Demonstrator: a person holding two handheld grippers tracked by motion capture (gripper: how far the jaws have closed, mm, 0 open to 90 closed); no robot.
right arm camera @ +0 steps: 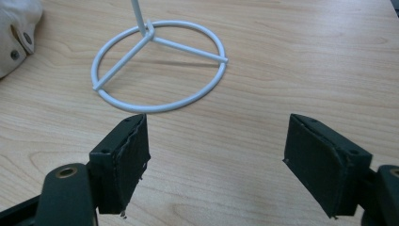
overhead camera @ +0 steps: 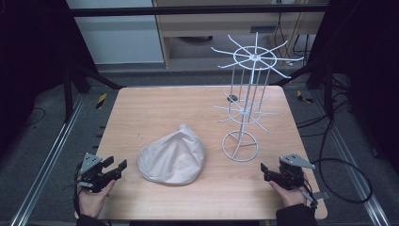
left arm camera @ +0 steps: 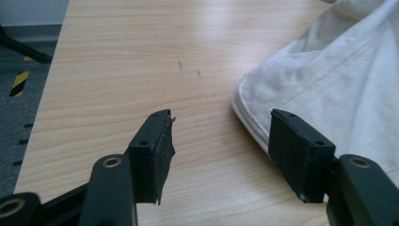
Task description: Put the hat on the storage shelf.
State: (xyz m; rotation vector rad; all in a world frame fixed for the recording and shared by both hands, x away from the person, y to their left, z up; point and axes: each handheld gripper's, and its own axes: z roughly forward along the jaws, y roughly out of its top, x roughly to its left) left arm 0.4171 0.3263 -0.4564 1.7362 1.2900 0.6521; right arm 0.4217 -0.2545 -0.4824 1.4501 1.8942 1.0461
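L gripper point(overhead camera: 119, 167) sits at the near-left corner of the table point(overhead camera: 141, 108), jaws wide apart, nothing btwn them. I see it held in the person's L hand point(overhead camera: 92, 197), grey plate on top, jaws aimed right toward the hat point(overhead camera: 172, 157). In the L gripper view the jaws frame bare wood on the left side and the hat's brim edge point(left arm camera: 247, 120) on the right; right-hand jaw is just in front of the brim, can't tell if it touches. No grip on fabric.

Hat: cream cloth, lying crumpled near table centre, slightly left of middle, crown bunched up toward the far side. Just right of L gripper, well left of R gripper. It rests flat on the wood, apart from the rack base.

Rack point(overhead camera: 249, 94): white wire stand, upright, right of the hat. Ring base point(overhead camera: 240, 146) on the table near the hat, two tiers of wire arms above, top tier wider. Small dark item on the table behind it, too small to ID.

R gripper point(overhead camera: 264, 170) at near-right edge, in R hand point(overhead camera: 288, 194), jaws also wide open, empty, pointing left. R gripper view: both jaws over bare wood, ring base point(right arm camera: 157, 66) just ahead, not touching; bit of hat w/ two eyelets point(right arm camera: 16, 35) at top-left corner.
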